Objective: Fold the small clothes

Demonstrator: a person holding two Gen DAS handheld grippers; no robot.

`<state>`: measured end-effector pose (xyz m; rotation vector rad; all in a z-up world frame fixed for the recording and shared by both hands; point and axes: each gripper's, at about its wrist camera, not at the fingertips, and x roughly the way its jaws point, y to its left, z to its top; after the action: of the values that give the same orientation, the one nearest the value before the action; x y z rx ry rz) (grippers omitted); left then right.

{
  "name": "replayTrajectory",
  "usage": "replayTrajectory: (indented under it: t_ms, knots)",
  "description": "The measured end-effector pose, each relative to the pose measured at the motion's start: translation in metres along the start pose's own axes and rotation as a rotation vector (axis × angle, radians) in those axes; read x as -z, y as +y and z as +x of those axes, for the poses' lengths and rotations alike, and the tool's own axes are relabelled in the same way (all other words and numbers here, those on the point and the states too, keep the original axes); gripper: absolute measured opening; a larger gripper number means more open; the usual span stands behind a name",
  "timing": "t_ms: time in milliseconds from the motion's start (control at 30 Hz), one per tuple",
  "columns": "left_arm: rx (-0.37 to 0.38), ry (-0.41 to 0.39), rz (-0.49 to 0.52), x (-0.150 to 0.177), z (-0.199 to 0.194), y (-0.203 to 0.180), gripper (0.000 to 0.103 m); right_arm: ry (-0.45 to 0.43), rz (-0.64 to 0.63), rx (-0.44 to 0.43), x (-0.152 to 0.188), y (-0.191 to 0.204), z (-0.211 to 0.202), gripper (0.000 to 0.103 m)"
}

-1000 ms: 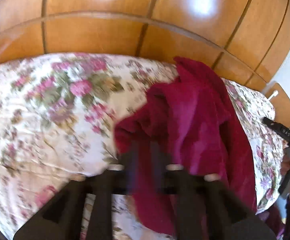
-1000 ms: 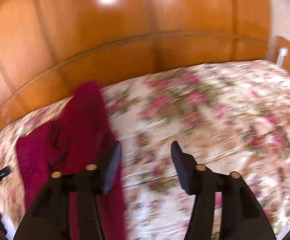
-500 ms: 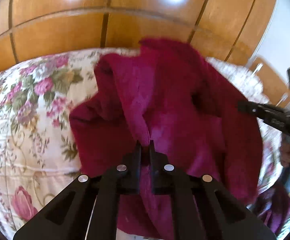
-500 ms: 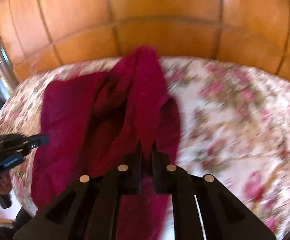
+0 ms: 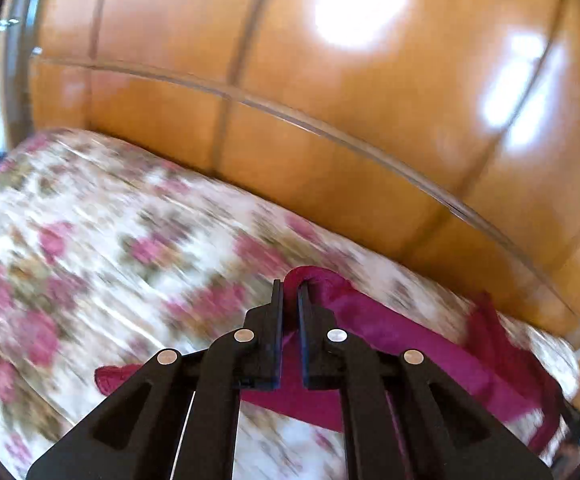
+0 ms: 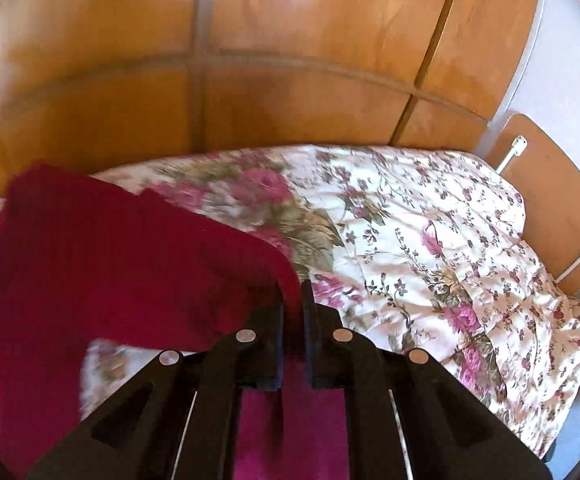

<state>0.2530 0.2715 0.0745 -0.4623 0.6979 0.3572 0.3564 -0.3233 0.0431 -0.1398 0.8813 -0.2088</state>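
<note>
A dark red knitted garment (image 5: 402, 344) is stretched between my two grippers above the floral bedspread (image 5: 89, 248). My left gripper (image 5: 289, 292) is shut on one edge of it; the cloth runs off to the right and hangs below the fingers. In the right wrist view my right gripper (image 6: 292, 294) is shut on another edge of the same garment (image 6: 101, 264), which spreads out to the left and hangs down between the fingers. The left wrist view is blurred by motion.
The bed (image 6: 430, 240) is covered by a white quilt with pink flowers. A glossy wooden wardrobe (image 6: 290, 60) stands right behind it. A wooden headboard (image 6: 550, 196) with white brackets is at the right. A white wall is beyond it.
Both grippers have moved apart with the garment, pulling it out wide. The right gripper, open one second ago, closed on the cloth half a second ago. The left view has swung left.
</note>
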Motion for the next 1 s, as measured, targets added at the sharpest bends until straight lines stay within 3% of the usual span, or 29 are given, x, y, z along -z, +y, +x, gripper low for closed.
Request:
replayTrajectory:
  t_ms: [33, 67, 133, 167, 200, 267, 333, 400, 500, 600, 700, 833, 900, 933, 967, 1000]
  knots:
    - [-0.03, 0.002, -0.008, -0.006, 0.003, 0.006, 0.005, 0.01, -0.001, 0.003, 0.001, 0.001, 0.003, 0.014]
    - [-0.056, 0.011, -0.024, -0.011, 0.009, 0.011, 0.006, 0.01, 0.0, -0.001, 0.001, 0.0, 0.005, 0.036]
    - [-0.098, 0.031, -0.062, -0.018, 0.017, 0.026, 0.01, -0.02, 0.013, -0.003, 0.005, 0.001, 0.002, 0.066]
    - [-0.108, 0.029, -0.07, -0.018, 0.016, 0.031, 0.022, -0.038, 0.014, -0.009, 0.01, 0.001, -0.005, 0.069]
    - [-0.118, 0.02, -0.082, -0.017, 0.013, 0.037, 0.041, -0.045, 0.005, -0.021, 0.013, 0.003, -0.011, 0.07]
    - [-0.123, 0.001, -0.084, -0.011, 0.005, 0.045, 0.058, -0.059, -0.009, -0.057, 0.026, 0.008, -0.03, 0.076]
    - [-0.115, -0.007, -0.063, 0.002, -0.008, 0.05, 0.059, -0.051, -0.019, -0.143, 0.049, 0.013, -0.052, 0.078]
    - [-0.087, 0.011, -0.059, 0.02, -0.016, 0.055, 0.059, -0.013, -0.043, -0.239, 0.077, 0.021, -0.07, 0.078]
    - [0.03, 0.07, -0.037, 0.059, -0.027, 0.06, 0.059, 0.081, -0.038, -0.397, 0.122, 0.03, -0.09, 0.078]
    - [0.202, 0.155, 0.037, 0.111, -0.041, 0.051, 0.059, 0.184, -0.029, -0.53, 0.167, 0.04, -0.106, 0.078]
    - [0.341, 0.276, 0.098, 0.165, -0.046, 0.034, 0.059, 0.266, -0.016, -0.638, 0.201, 0.051, -0.119, 0.068]
    - [0.491, 0.38, 0.127, 0.218, -0.045, 0.003, 0.059, 0.3, -0.062, -0.665, 0.229, 0.071, -0.127, 0.055]
    - [0.529, 0.416, 0.135, 0.238, -0.039, -0.015, 0.059, 0.292, -0.082, -0.665, 0.233, 0.078, -0.128, 0.041]
    - [0.534, 0.427, 0.138, 0.244, -0.036, -0.021, 0.053, 0.288, -0.085, -0.663, 0.234, 0.08, -0.131, 0.033]
    - [0.545, 0.438, 0.147, 0.249, -0.034, -0.027, 0.034, 0.28, -0.095, -0.661, 0.231, 0.081, -0.134, 0.018]
    - [0.547, 0.451, 0.168, 0.252, -0.033, -0.035, 0.022, 0.263, -0.11, -0.649, 0.226, 0.081, -0.137, 0.012]
